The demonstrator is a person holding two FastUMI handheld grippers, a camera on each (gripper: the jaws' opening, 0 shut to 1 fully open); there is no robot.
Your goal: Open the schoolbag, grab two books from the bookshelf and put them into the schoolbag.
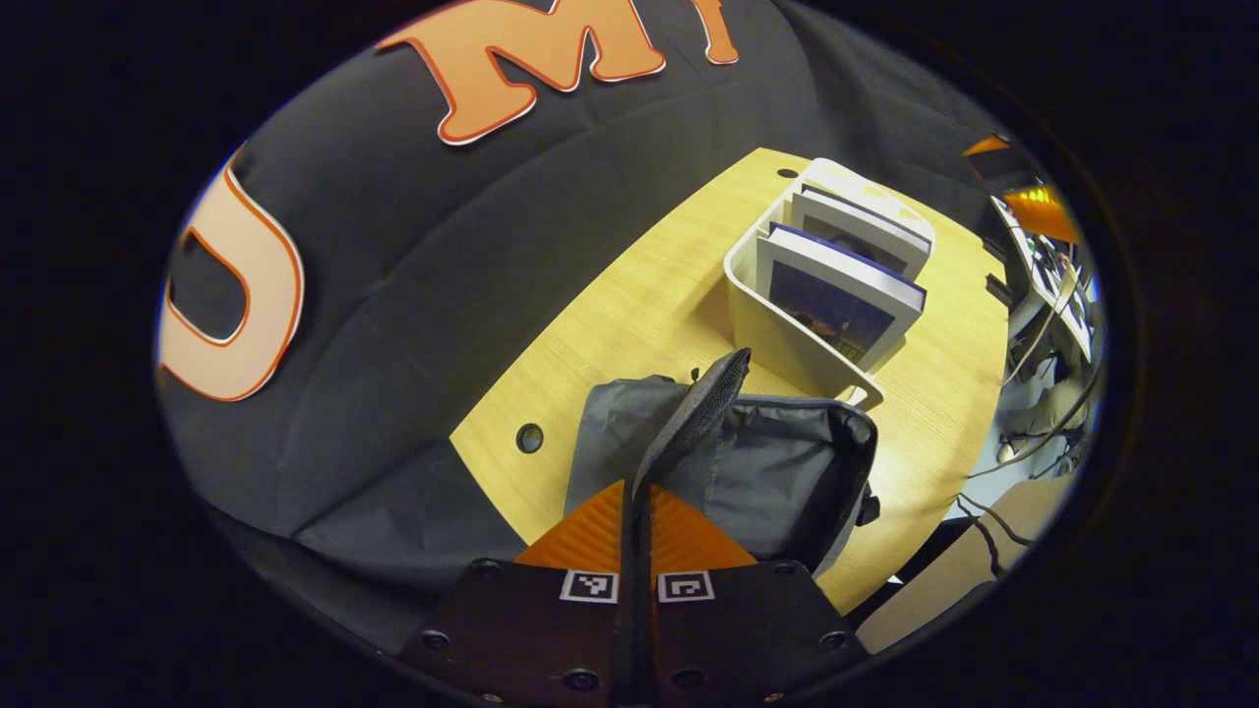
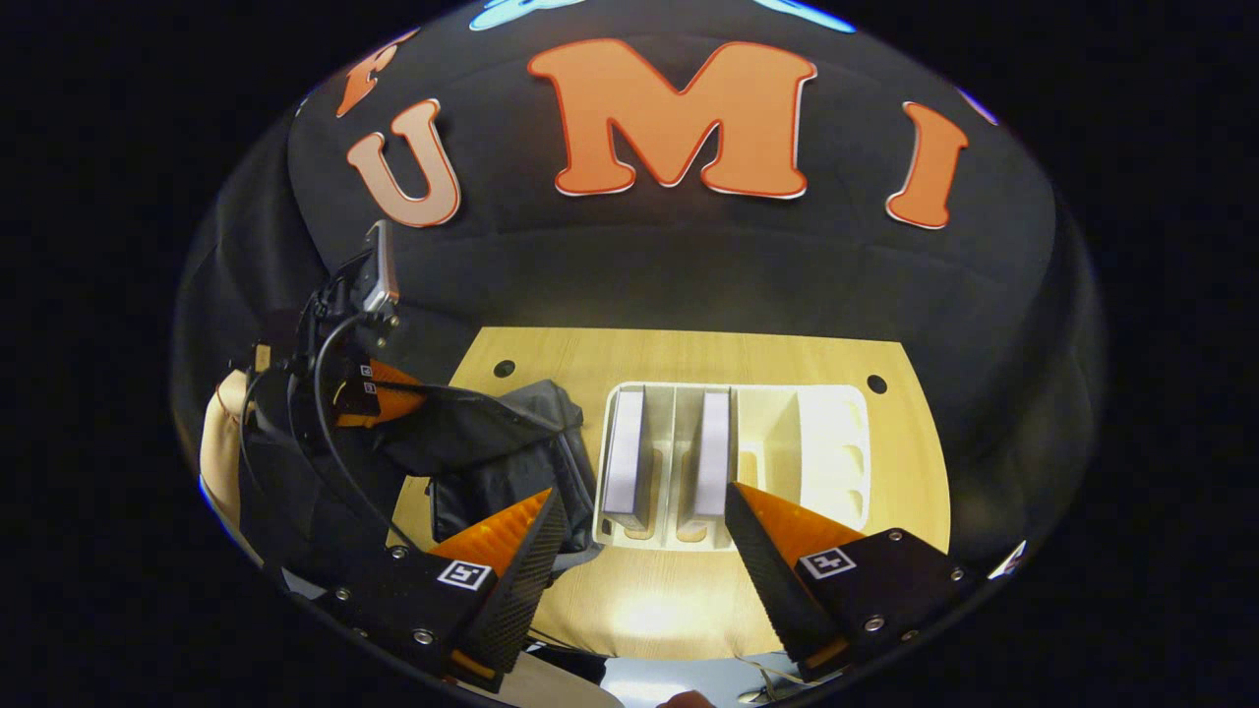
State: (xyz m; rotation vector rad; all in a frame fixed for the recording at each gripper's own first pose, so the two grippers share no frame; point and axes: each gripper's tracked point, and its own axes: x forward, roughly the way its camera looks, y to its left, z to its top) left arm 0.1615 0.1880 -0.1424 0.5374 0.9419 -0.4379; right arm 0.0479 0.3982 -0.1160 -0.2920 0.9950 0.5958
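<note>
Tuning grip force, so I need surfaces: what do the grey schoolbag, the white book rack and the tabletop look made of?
Grey schoolbag: soft woven fabric, matte; it creases and sags. White book rack: probably moulded plastic, smooth, with rounded edges. Tabletop: pale wood or wood-look laminate with visible grain; which one is unclear.

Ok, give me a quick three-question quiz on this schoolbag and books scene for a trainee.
1. True or false: the left gripper is shut on the bag's flap.
2. How many books stand in the rack?
3. The right gripper is: A) shut on a book, B) open, short of the rack, C) inside the bag.

Key:
1. True; its fingers pinch the flap and hold it up.
2. Two: one book in the slot nearest the bag, another book one slot over.
3. B
</note>
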